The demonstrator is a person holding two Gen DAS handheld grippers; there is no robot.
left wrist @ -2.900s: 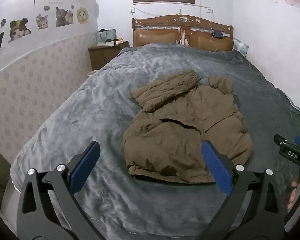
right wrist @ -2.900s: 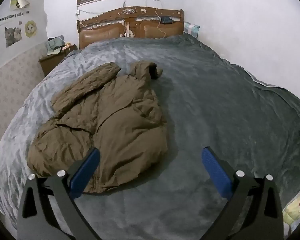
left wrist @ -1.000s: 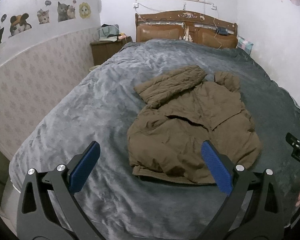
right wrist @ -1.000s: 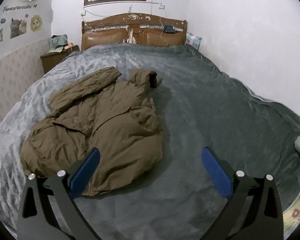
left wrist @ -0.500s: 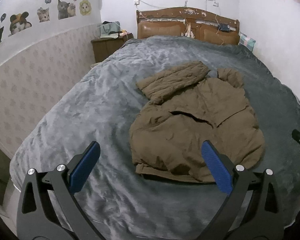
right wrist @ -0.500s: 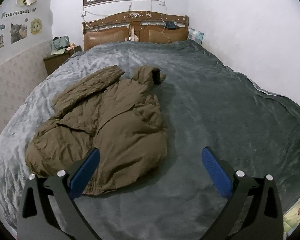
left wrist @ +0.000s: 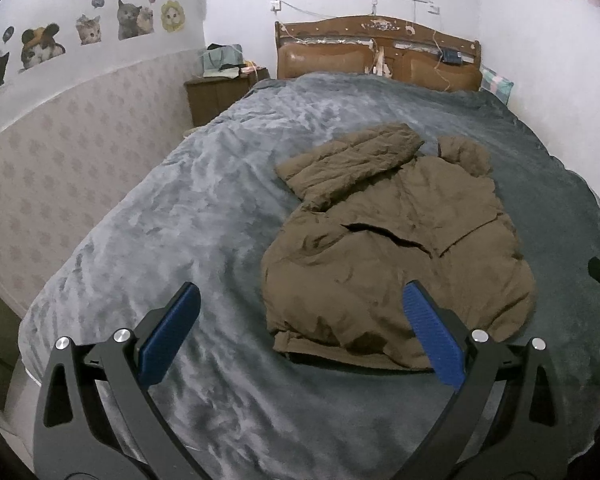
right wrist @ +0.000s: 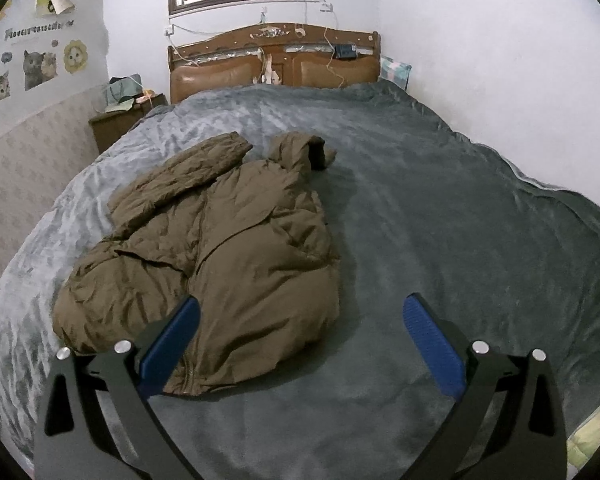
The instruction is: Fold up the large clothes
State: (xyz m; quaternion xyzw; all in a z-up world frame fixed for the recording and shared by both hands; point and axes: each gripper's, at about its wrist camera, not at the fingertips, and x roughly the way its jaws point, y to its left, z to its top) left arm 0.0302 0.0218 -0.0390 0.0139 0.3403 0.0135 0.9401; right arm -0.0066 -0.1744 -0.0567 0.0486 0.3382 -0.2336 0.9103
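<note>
The brown puffer jacket (left wrist: 396,248) lies in a loose heap on the grey blanket (left wrist: 188,216), filling the centre of the left wrist view and the left-centre of the right wrist view. One sleeve (left wrist: 348,164) is thrown out toward the upper middle of the frame, and the hood (right wrist: 300,148) is bunched at the top.

Both tools are empty. The left gripper (left wrist: 300,330) has its jaws spread wide across the lower frame, above the jacket's near hem but not touching it. The right gripper (right wrist: 300,334) is equally wide, its left pad over the zip edge (right wrist: 188,376) and its right pad over bare blanket.

What worries me is the padding. It looks thick and slippery, so a pinch that takes only the outer shell may slide off, or lift one layer and leave the rest behind. The front panel already sits crooked, and folding over that would trap the lump. A low grab could also catch the plush blanket along with the hem and drag it up.

As for containers, I see only a pale bag (left wrist: 220,60) on the nightstand (left wrist: 216,94) at upper left; its contents cannot be made out.
</note>
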